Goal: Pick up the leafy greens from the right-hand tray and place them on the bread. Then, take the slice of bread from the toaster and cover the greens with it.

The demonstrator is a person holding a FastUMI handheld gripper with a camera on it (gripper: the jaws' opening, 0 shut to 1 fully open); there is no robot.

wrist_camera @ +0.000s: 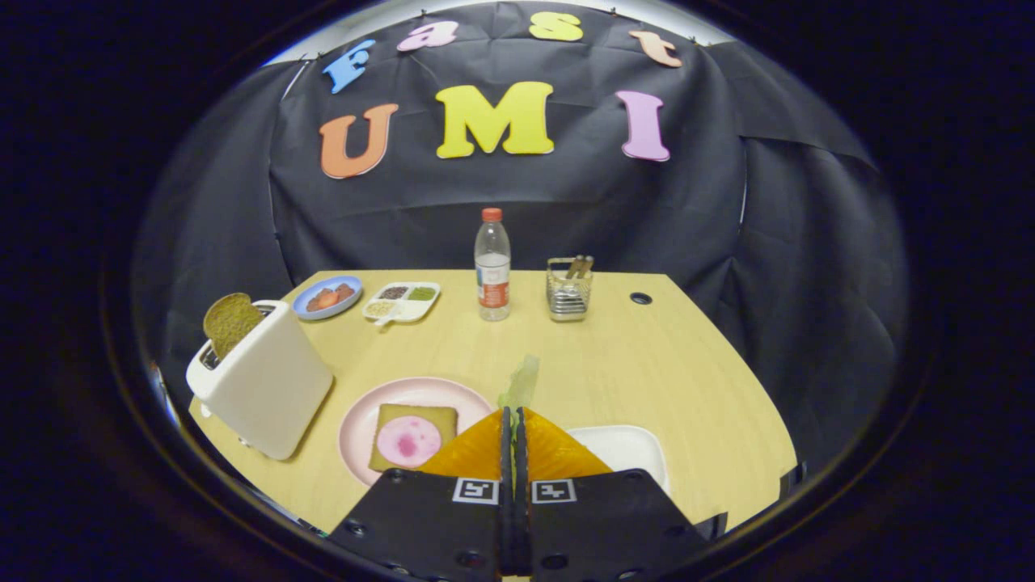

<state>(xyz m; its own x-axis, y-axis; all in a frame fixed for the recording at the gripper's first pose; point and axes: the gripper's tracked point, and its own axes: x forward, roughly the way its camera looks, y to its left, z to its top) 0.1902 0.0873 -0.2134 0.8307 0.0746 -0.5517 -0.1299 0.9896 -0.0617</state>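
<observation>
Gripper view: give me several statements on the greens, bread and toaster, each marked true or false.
1. The gripper is shut on the leafy greens. True.
2. The toaster is empty. False: a bread slice stands up out of its slot.
3. The bread on the pink plate carries a round pink slice. True.
4. The greens already lie on that bread. False: they hang at the fingertips, beside the plate.
5. The water bottle lies on its side. False: it stands upright.

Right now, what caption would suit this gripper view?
Gripper shut on leafy greens, lifted beside the pink plate of bread; toaster waits.
</observation>
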